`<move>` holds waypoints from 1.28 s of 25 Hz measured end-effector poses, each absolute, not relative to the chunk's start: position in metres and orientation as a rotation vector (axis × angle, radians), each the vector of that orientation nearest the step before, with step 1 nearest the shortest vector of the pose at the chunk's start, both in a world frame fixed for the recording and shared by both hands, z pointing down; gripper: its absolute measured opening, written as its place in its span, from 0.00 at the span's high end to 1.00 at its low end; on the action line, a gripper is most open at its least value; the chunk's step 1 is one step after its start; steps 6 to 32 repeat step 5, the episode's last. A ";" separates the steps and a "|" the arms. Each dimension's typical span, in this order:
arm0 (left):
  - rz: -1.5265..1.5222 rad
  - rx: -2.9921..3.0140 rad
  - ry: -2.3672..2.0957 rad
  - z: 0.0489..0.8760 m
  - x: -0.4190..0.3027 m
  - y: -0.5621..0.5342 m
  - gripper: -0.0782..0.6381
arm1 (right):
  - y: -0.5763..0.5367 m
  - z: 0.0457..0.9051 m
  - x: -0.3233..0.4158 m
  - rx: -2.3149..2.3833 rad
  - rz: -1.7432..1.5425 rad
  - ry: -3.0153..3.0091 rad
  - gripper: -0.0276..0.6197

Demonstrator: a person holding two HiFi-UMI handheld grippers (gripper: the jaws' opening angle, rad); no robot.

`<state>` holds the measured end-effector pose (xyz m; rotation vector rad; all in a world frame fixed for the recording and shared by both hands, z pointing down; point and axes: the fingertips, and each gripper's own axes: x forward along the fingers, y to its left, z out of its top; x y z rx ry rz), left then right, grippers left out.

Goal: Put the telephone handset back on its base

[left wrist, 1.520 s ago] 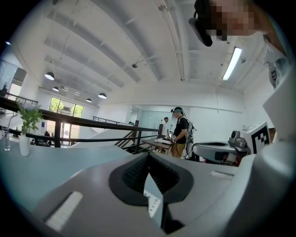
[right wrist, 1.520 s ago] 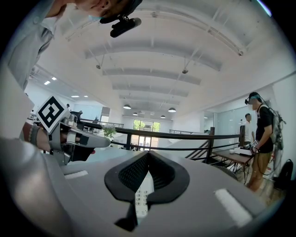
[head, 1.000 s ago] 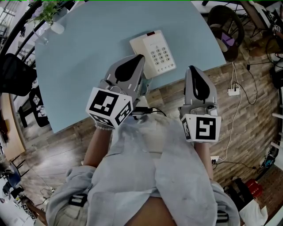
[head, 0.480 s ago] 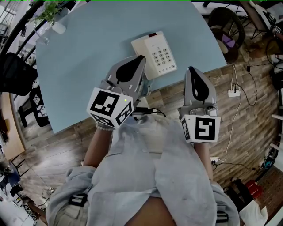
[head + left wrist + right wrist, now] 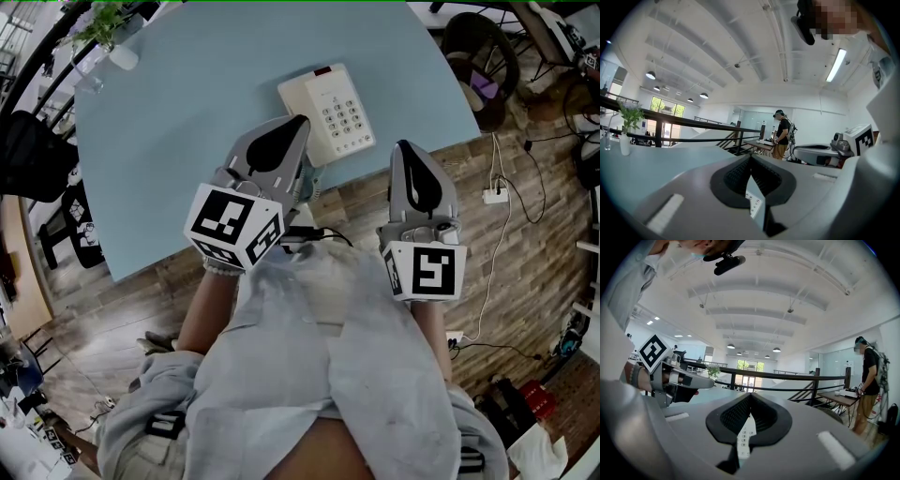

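Hovering over the person's pale shirt [image 5: 309,356], both tools point forward at the table's near edge. The left gripper [image 5: 300,120] has its jaws pressed together with nothing between them; its own view shows the dark pads meeting at the tips. The right gripper [image 5: 405,146] is likewise closed and empty, out over the wooden floor [image 5: 375,202] just short of the table.

Beyond them, on the light-blue table [image 5: 187,122], the white telephone [image 5: 328,108] sits close to the near edge with its keypad [image 5: 342,120] on the right half. The left gripper's tip overlaps its lower left corner in the head view. The handset [image 5: 300,96] seems to lie along the left half, in line with the body and not loose on the tabletop. I judge it to be seated on the base, though the view is too small and partly covered to be sure.

That fits two stages: the handset waiting to be lifted off, or already put back. If it is seated, nothing more is called for. If it sits askew, a closed jaw tip could press it flat.

Farther back, a small white vase with a green sprig [image 5: 117,54] stands at the table's far left corner.
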<state>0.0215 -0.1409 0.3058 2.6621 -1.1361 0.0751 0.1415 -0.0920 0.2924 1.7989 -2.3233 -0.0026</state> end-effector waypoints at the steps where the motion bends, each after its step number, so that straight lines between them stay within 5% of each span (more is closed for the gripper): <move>1: 0.076 2.663 -1.136 0.306 0.022 -0.141 0.89 | -0.092 0.293 0.141 1.797 -0.003 -2.324 0.95; 32: 0.081 2.667 -1.136 0.305 0.023 -0.140 0.89 | -0.092 0.292 0.142 1.796 -0.004 -2.323 0.95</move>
